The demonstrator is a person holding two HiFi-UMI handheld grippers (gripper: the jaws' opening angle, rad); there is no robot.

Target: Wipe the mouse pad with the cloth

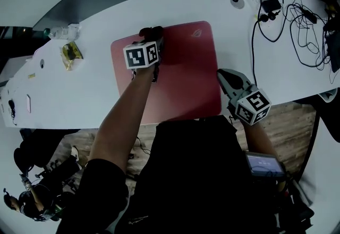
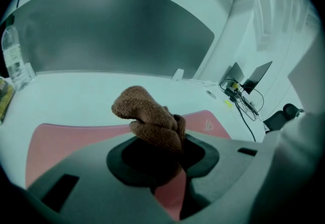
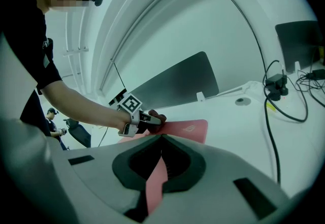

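Note:
A red mouse pad (image 1: pixel 186 68) lies flat on the white table (image 1: pixel 85 89), reaching the near edge. My left gripper (image 1: pixel 152 34) is over the pad's far edge, left of its middle, and is shut on a bunched brown cloth (image 1: pixel 150 31). In the left gripper view the cloth (image 2: pixel 150 116) sticks up out of the jaws with the pad (image 2: pixel 66 136) beneath. My right gripper (image 1: pixel 223 75) rests at the pad's right edge with its jaws shut and nothing visibly between them. In the right gripper view its tips (image 3: pixel 161 137) meet over the pad (image 3: pixel 188 129).
Black cables (image 1: pixel 297 26) and an adapter (image 1: pixel 271 5) sprawl over the table's far right. A round grommet (image 1: pixel 237 1) sits beyond the pad. A water bottle (image 1: pixel 64 31) and a snack packet (image 1: pixel 70 53) lie at the far left. A laptop (image 2: pixel 256 78) stands at the far end.

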